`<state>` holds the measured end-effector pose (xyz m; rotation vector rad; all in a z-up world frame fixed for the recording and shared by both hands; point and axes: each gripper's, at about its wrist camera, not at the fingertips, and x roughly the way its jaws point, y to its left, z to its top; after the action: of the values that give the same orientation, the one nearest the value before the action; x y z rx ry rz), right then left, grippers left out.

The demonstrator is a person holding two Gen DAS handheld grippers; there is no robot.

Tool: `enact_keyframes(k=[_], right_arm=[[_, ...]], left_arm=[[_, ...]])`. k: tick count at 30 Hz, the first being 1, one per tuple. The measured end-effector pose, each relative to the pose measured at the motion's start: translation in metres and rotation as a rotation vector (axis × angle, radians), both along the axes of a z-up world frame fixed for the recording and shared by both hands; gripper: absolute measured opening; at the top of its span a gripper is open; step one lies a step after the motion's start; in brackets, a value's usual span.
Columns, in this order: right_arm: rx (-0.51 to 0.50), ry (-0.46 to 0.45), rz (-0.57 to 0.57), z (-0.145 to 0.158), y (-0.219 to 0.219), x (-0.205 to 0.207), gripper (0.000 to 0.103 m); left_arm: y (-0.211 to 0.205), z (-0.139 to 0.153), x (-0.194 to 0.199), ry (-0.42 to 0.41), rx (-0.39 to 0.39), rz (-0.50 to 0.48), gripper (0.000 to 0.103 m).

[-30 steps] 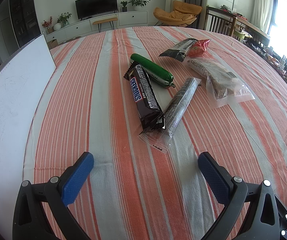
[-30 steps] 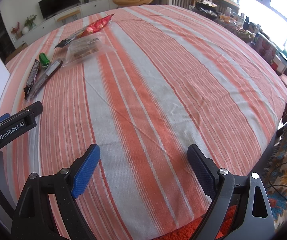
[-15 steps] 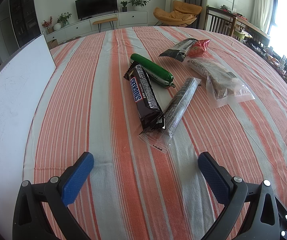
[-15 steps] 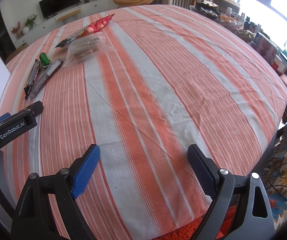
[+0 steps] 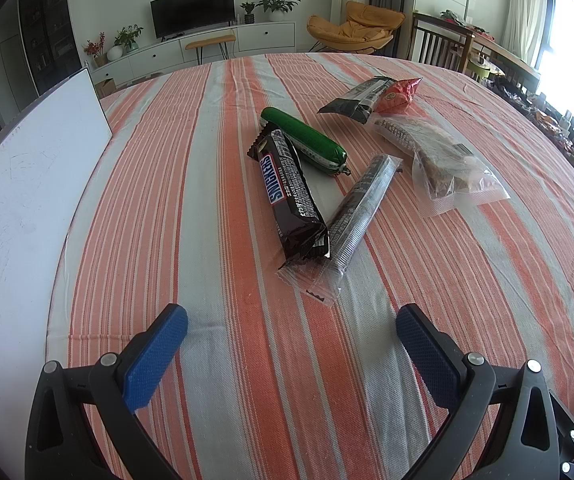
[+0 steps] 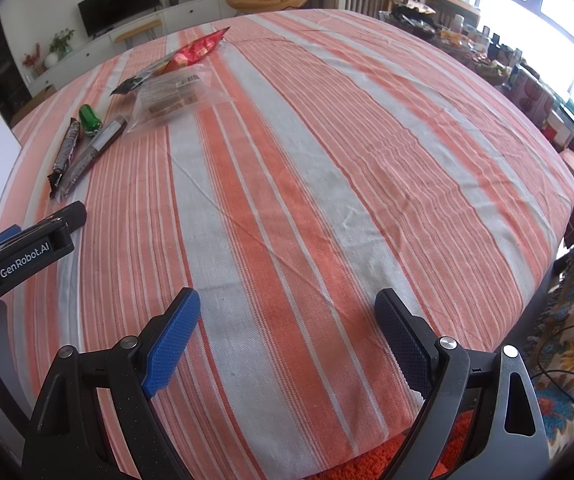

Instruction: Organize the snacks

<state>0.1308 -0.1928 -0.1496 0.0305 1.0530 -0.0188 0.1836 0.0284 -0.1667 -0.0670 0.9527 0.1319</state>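
Several snacks lie on the striped tablecloth [image 5: 215, 200]. A dark Snickers bar [image 5: 289, 194] lies partly over a green sausage stick [image 5: 305, 140] and beside a clear-wrapped dark biscuit roll [image 5: 357, 212]. Farther right are a clear bag of brown snacks [image 5: 443, 160], a black packet [image 5: 357, 98] and a red packet [image 5: 399, 94]. My left gripper [image 5: 291, 332] is open and empty, just short of the roll's near end. My right gripper [image 6: 287, 320] is open and empty over bare cloth; the snacks [image 6: 87, 148] lie far to its left.
A white board [image 5: 19, 184] lies along the table's left edge. The left gripper's body [image 6: 23, 256] shows at the left of the right wrist view. The table's right edge [image 6: 559, 216] drops to a patterned rug. Chairs and a cluttered side table stand beyond.
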Motion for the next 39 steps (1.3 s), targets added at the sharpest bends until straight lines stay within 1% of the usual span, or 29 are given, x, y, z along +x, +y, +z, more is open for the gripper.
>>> enact_keyframes(k=[27,30,32,34,39], right_arm=[[-0.001,0.0,0.0,0.0,0.0002,0.0002,0.092],[0.0,0.0,0.0,0.0001,0.0002,0.0002,0.092],[0.0,0.0,0.001,0.0001,0.0002,0.0,0.092],[0.0,0.001,0.0,0.0001,0.0003,0.0002,0.092],[-0.001,0.001,-0.001,0.0001,0.0004,0.0002,0.092]], left_arm=[[-0.0004,-0.0001,-0.0003,0.0,0.0,0.0,0.103],[0.0001,0.0003,-0.001,0.005,0.0,-0.014,0.103],[0.0011,0.0009,-0.0014,0.026,-0.004,-0.046,0.103],[0.002,0.0019,-0.0022,0.064,-0.008,-0.071,0.103],[0.0036,0.0043,-0.0015,0.222,-0.019,-0.137,0.103]])
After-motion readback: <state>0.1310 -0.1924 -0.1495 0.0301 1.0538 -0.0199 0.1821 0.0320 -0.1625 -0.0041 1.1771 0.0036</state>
